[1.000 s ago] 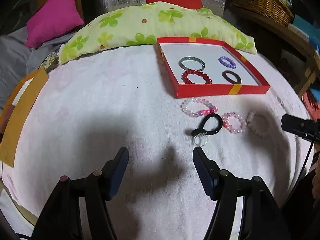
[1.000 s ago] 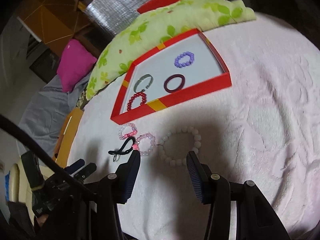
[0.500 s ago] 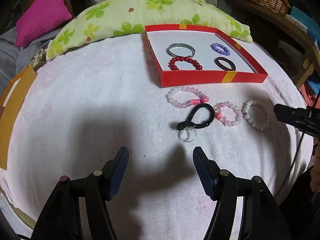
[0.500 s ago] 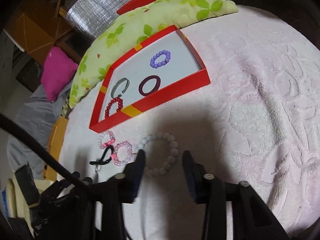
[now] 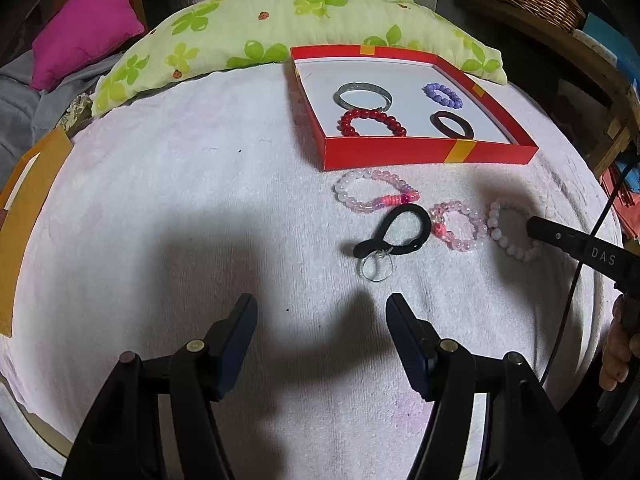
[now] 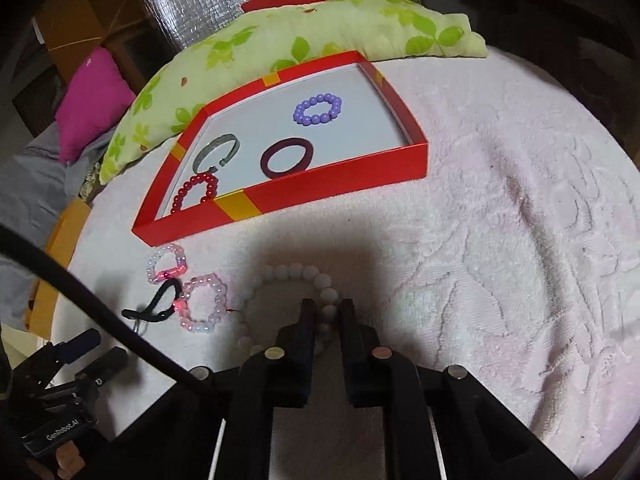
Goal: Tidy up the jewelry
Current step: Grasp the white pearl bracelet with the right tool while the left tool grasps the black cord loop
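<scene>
four bracelets in red box [image 5: 424, 151], four outside; right tool [image 6: 325, 309] pinches white bracelet [image 6: 280, 272], left tool [image 5: 320, 312] wide.

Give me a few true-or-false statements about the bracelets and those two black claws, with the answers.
1. The red box holds four pieces. True.
2. The purple bead bracelet lies outside the box. False: it lies inside it.
3. The right gripper has closed on the white bead bracelet. True.
4. The left gripper holds the black hair tie. False: it is open, holding nothing.
5. The red bead bracelet lies on the towel. False: it is in the box.
</scene>
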